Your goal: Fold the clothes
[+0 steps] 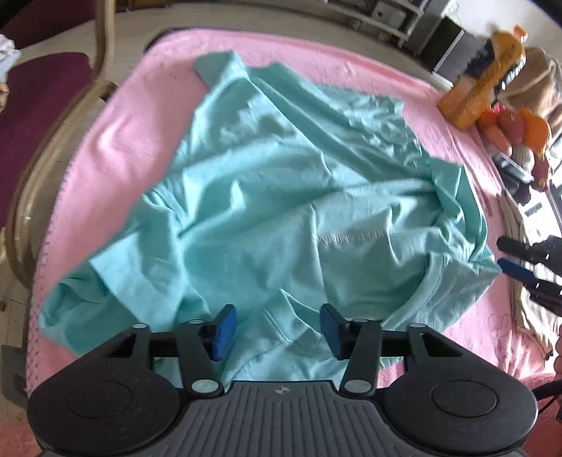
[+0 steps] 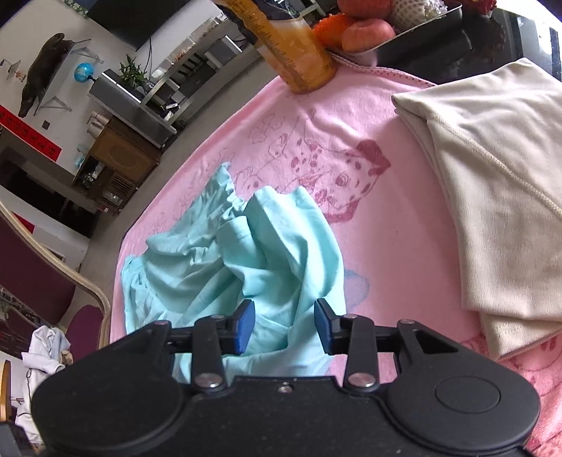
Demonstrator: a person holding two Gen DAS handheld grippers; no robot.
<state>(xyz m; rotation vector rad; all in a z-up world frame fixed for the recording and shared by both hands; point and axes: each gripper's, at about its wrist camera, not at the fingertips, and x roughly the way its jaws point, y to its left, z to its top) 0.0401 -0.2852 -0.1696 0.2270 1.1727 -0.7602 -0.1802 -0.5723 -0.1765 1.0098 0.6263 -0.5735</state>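
Note:
A crumpled light teal T-shirt (image 1: pixel 281 197) lies spread over a pink blanket (image 1: pixel 116 133) on the table, its neck opening near the right. My left gripper (image 1: pixel 277 332) hovers open over the shirt's near edge, nothing between its blue pads. In the left wrist view my right gripper (image 1: pixel 516 262) shows at the shirt's right edge, fingers apart. In the right wrist view the right gripper (image 2: pixel 284 325) stands open over a bunched part of the teal shirt (image 2: pixel 246 253), with cloth lying between the pads but not pinched.
A folded cream garment (image 2: pixel 491 182) lies on the pink blanket (image 2: pixel 386 228) at the right. An orange juice bottle (image 2: pixel 295 45) and a metal tray of fruit (image 2: pixel 397 31) stand at the far edge. A wooden chair (image 1: pixel 38 147) with maroon seat stands left of the table.

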